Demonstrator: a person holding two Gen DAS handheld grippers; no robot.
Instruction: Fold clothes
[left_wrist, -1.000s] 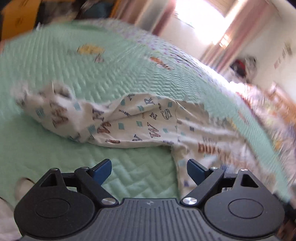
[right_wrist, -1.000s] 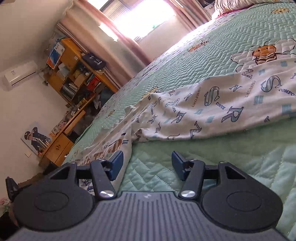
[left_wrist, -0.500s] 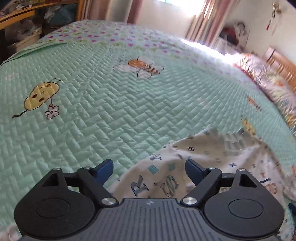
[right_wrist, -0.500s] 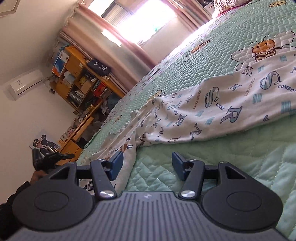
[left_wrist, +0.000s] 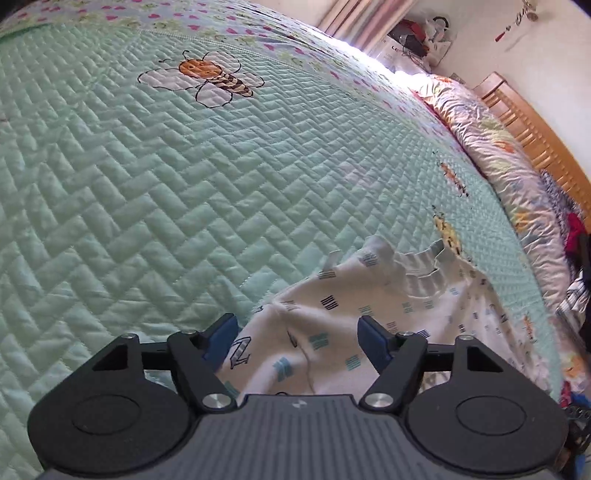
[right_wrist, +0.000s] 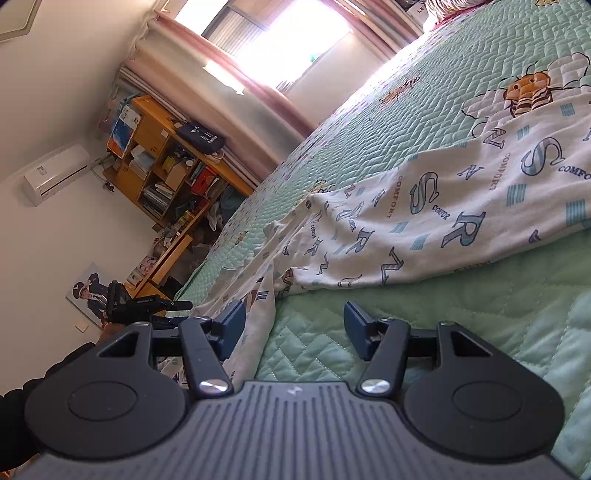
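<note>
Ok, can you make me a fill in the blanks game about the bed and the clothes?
1. The quilt on the bed is light ____.
2. The big insect stitched on the quilt is a ____.
3. The white garment is printed with ____.
4. The left gripper has the garment between its jaws, which are ____.

Missing words: green; bee; letters; open

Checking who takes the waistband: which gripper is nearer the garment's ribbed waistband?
Left. The left gripper sits over the cloth just short of the ribbed waistband; the right gripper is at another edge, no waistband visible.
</note>
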